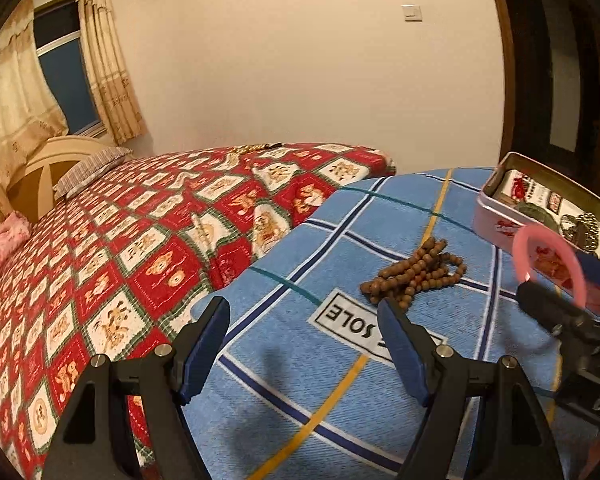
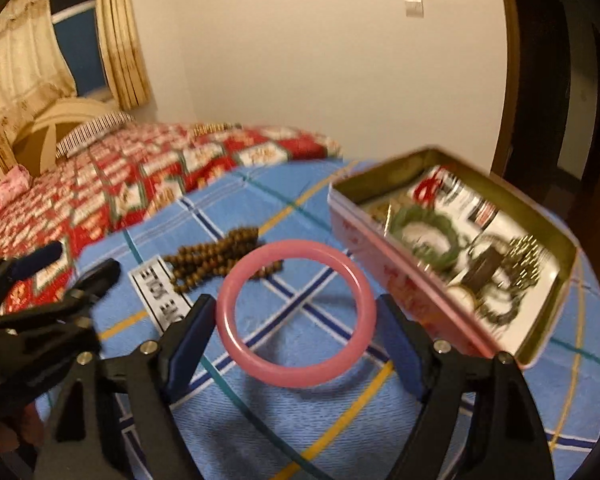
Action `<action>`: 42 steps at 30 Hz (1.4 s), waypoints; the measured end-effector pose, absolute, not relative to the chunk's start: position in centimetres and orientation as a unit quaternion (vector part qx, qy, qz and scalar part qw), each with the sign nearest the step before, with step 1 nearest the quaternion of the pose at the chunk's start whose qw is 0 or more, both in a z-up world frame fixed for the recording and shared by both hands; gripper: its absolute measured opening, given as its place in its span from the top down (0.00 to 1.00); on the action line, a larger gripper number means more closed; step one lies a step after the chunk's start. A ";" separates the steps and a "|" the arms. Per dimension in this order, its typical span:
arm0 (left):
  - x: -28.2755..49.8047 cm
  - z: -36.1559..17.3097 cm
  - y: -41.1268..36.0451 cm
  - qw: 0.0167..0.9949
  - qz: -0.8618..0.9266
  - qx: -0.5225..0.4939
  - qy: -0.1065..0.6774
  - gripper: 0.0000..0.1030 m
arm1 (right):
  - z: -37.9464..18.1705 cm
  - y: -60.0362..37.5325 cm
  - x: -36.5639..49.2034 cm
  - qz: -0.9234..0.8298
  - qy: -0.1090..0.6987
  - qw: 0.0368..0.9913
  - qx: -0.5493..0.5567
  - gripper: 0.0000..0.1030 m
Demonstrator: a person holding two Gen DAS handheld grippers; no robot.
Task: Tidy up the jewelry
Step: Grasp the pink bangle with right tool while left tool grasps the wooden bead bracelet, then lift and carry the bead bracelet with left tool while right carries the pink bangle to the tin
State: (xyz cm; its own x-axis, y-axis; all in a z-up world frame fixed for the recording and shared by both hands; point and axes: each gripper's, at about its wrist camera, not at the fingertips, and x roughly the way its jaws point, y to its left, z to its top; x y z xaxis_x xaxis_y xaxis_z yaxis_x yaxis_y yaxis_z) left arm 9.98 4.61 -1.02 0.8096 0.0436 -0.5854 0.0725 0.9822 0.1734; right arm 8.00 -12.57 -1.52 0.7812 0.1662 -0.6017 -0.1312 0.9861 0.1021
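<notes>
Bedroom light falls warm on a blue plaid cloth (image 2: 340, 420) laid over a bed, and low in the centre of the right wrist view a pink bangle (image 2: 296, 314) sits between the fingers of the right gripper (image 2: 296, 348), which close on its two sides and hold it above the cloth. Just right of it, filling the right of the frame, an open pink tin (image 2: 400, 280) holds a green bracelet (image 2: 426, 236) and other blurred, tangled pieces. Behind the bangle, toward centre frame, a heap of brown wooden beads (image 2: 216, 256) lies on the cloth. In the left wrist view the left gripper (image 1: 304, 348) hangs over the cloth at lower centre, fingers spread wide around nothing, beads just beyond its right fingertip. A red patterned bedspread (image 1: 140, 240) fills the left.
</notes>
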 end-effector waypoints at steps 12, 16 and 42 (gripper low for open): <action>12.3 -0.7 2.5 0.929 -0.147 0.108 0.321 0.26 | 0.4 -15.6 5.9 0.027 0.252 0.967 0.036 0.19; 15.3 -1.7 -0.2 0.916 -0.159 0.161 0.332 0.26 | 0.2 -16.7 6.1 0.016 0.256 0.965 0.051 0.19; 14.1 -2.9 -0.4 0.907 -0.222 0.024 0.358 0.75 | 0.1 -18.9 6.0 0.005 0.250 0.963 0.096 0.19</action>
